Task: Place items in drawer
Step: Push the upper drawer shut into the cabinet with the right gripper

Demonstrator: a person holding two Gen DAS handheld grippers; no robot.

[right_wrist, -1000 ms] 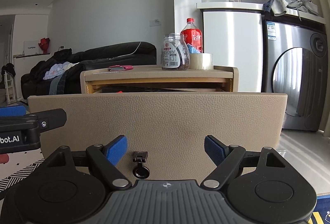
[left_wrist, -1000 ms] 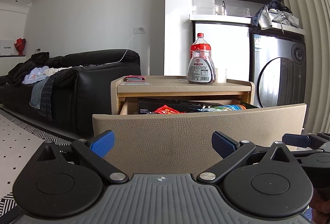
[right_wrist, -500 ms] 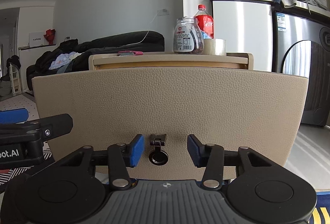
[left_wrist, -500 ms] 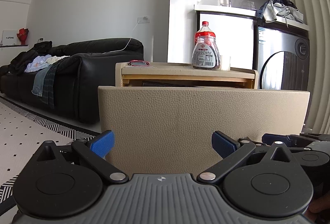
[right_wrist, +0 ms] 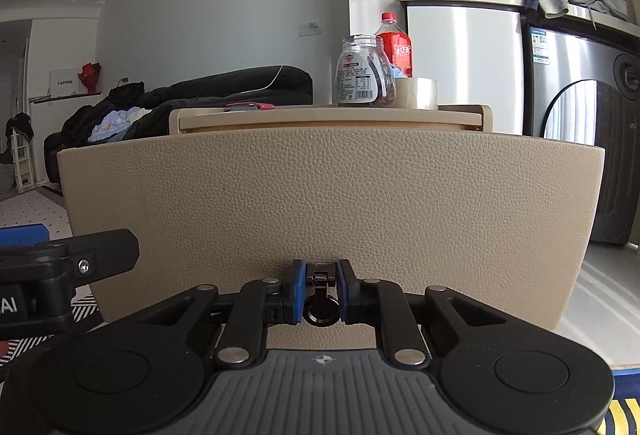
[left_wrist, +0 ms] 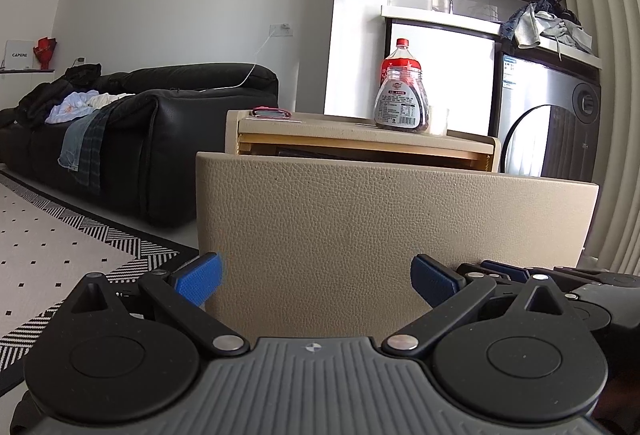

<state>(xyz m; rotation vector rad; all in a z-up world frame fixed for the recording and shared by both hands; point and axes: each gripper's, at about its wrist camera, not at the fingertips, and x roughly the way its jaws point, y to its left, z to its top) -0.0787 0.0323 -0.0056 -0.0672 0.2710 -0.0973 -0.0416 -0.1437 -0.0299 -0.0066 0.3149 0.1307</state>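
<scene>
Right gripper (right_wrist: pixel 319 291) clamped on the black pull handle (right_wrist: pixel 319 309) low on the pulled-out beige drawer front (right_wrist: pixel 328 203), left gripper (left_wrist: pixel 316 281) spread wide before it; behind, labelled jar (right_wrist: pixel 362 73), red-label bottle (right_wrist: pixel 394 49), distant "CAPERE" sign (right_wrist: pixel 64 82).

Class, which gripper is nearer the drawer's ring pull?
Right. The right gripper is shut on the ring pull; the left gripper is open before the drawer front, off to one side.

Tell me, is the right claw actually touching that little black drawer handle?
Touching. In the right wrist view the right gripper has its blue jaws pressed against both sides of the black handle.
</scene>
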